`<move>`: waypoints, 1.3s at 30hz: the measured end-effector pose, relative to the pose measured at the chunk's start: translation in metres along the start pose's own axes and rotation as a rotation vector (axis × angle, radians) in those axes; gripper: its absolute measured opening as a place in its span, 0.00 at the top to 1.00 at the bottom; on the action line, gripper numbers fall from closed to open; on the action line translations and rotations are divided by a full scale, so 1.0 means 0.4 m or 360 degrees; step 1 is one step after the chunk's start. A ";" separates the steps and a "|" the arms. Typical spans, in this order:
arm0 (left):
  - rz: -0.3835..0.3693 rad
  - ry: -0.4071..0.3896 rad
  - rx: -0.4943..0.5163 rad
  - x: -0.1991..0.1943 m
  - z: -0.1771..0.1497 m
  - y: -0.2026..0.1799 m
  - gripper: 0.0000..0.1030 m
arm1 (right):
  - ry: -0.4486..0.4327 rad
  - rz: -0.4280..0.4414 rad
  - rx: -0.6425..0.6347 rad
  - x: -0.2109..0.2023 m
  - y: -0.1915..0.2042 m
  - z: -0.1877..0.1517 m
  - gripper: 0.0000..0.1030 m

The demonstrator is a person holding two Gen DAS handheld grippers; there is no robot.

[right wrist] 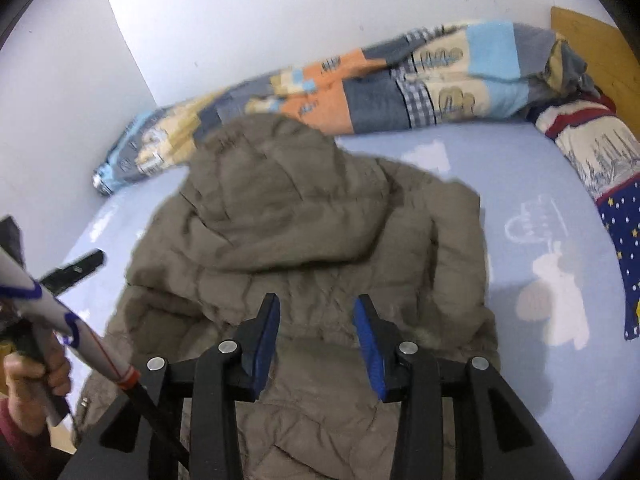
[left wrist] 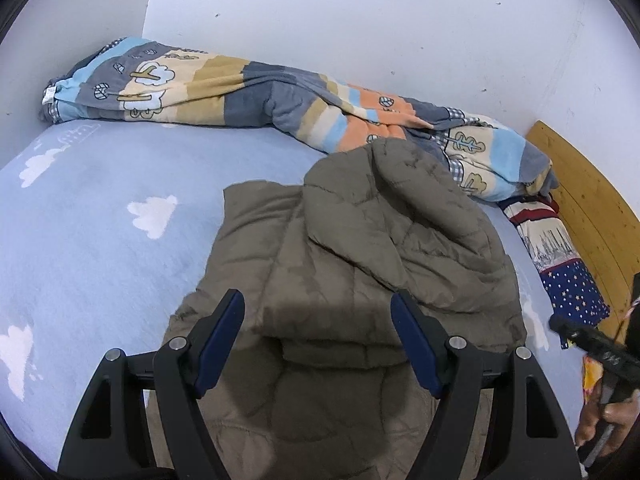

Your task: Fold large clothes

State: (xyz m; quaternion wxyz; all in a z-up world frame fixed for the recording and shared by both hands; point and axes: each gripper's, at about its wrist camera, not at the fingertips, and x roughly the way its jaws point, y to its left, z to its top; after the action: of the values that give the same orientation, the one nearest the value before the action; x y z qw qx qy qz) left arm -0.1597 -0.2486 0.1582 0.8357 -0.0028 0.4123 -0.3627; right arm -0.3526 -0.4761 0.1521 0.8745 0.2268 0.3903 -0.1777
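Note:
A brown quilted hooded jacket [left wrist: 360,248] lies partly folded on the light blue bed sheet [left wrist: 100,220], hood toward the wall. My left gripper [left wrist: 318,304] is open and empty, hovering over the jacket's lower part. In the right wrist view the jacket [right wrist: 304,232] fills the middle, and my right gripper [right wrist: 316,308] is open and empty above its body below the hood. The other hand-held gripper shows at the right edge of the left wrist view [left wrist: 592,344] and at the left edge of the right wrist view [right wrist: 76,268].
A rolled patchwork quilt [left wrist: 248,84] lies along the white wall at the back. A patterned pillow [left wrist: 560,256] lies at the right by the wooden headboard [left wrist: 588,184]. The sheet [right wrist: 540,240] has white cloud prints.

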 end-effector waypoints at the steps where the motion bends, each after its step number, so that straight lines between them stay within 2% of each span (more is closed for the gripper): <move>1: 0.0009 0.0001 -0.0003 0.000 0.004 0.002 0.28 | -0.0025 0.0017 -0.0002 -0.006 0.004 0.016 0.59; 5: -0.0004 0.0009 -0.0036 -0.007 0.011 0.010 0.28 | -0.0091 0.0075 0.0029 0.021 0.041 0.094 0.59; 9: 0.0020 0.0020 -0.0010 0.005 0.012 0.006 0.28 | -0.0122 0.0118 0.0030 0.093 0.106 0.173 0.59; 12: 0.0032 0.0042 0.0021 0.026 0.018 0.004 0.28 | -0.0093 0.0022 0.0009 0.184 0.134 0.201 0.59; 14: 0.0015 0.0069 0.0031 0.047 0.037 0.005 0.28 | -0.0041 -0.0017 0.0032 0.226 0.116 0.194 0.59; 18: 0.0010 0.0090 0.0085 0.092 0.071 -0.013 0.28 | 0.0169 -0.0083 0.0052 0.328 0.080 0.124 0.59; 20: 0.0003 0.0104 0.0100 0.124 0.083 -0.032 0.28 | 0.0199 -0.0090 0.0037 0.357 0.070 0.086 0.59; 24: 0.0026 0.0144 0.0208 0.216 0.094 -0.098 0.28 | 0.0127 -0.0063 0.0037 0.355 0.059 0.062 0.59; 26: 0.0027 0.0209 0.0259 0.269 0.084 -0.123 0.27 | 0.0125 -0.0051 0.0030 0.356 0.057 0.062 0.59; 28: 0.0196 0.0362 0.0346 0.343 0.054 -0.133 0.27 | 0.0127 -0.0044 -0.0001 0.355 0.057 0.056 0.59; 29: 0.0221 0.0382 0.0368 0.358 0.043 -0.134 0.27 | 0.0132 -0.0036 -0.0016 0.353 0.056 0.055 0.59; 34: 0.0238 0.0337 0.0372 0.358 0.022 -0.129 0.26 | 0.0152 0.0013 -0.0021 0.330 0.052 0.063 0.59; 37: 0.0204 0.0283 0.0308 0.323 0.031 -0.117 0.26 | 0.0079 0.0120 0.0079 0.271 0.036 0.068 0.59; 39: 0.0178 0.0239 0.0239 0.287 0.029 -0.106 0.26 | 0.0035 0.0096 0.0094 0.240 0.027 0.070 0.58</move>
State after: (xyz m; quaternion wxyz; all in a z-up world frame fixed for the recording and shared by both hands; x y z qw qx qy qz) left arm -0.1317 -0.3531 0.0999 0.8193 0.1100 0.4450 -0.3445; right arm -0.2699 -0.4949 0.0980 0.8680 0.2661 0.3874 -0.1602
